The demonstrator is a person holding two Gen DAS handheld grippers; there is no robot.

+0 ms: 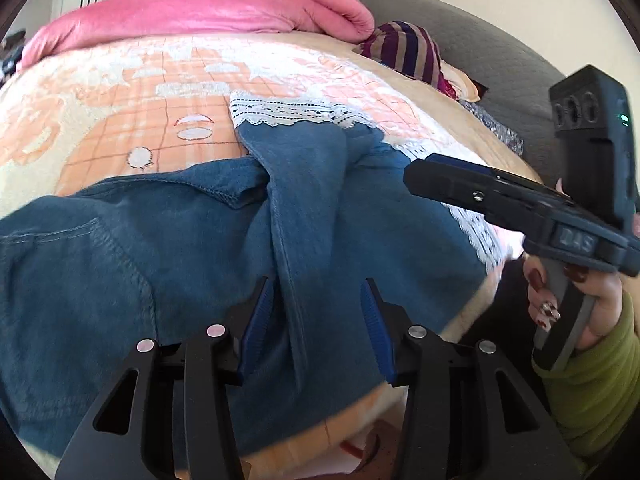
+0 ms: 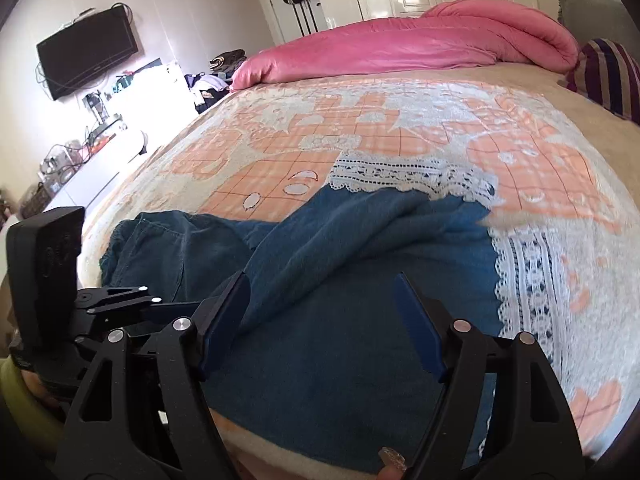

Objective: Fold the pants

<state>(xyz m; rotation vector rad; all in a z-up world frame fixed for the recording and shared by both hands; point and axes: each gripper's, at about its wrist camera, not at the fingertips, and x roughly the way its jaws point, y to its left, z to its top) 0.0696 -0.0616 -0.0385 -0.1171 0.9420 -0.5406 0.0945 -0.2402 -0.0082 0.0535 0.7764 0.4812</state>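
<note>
The pants (image 1: 304,216) are lying rumpled on the bed (image 1: 120,92), close to its near edge, on an orange-and-white blanket (image 2: 400,120). Their legs are reaching toward the middle of the bed, and the white lace hems (image 1: 288,114) are resting on the blanket, one pointing toward the far edge and one lying along the right side. A long fold is running down the blue cloth from the far hem toward the near edge.

The left gripper (image 1: 318,300) is hovering over that fold with its jaws partly apart; the fold is lying below the gap between them, and the pads are not pressing on it. The right gripper (image 2: 322,312) is hanging over the pants nearer the right hem, its jaws standing wide and gripping nothing. In the left view a hand (image 1: 576,304) in a green sleeve (image 1: 600,380) is holding the right gripper's handle past the bed's near right corner.

A pink quilt (image 2: 400,44) is lying bunched along the far edge, and a striped pillow (image 1: 408,52) is sitting at the far right corner.
</note>
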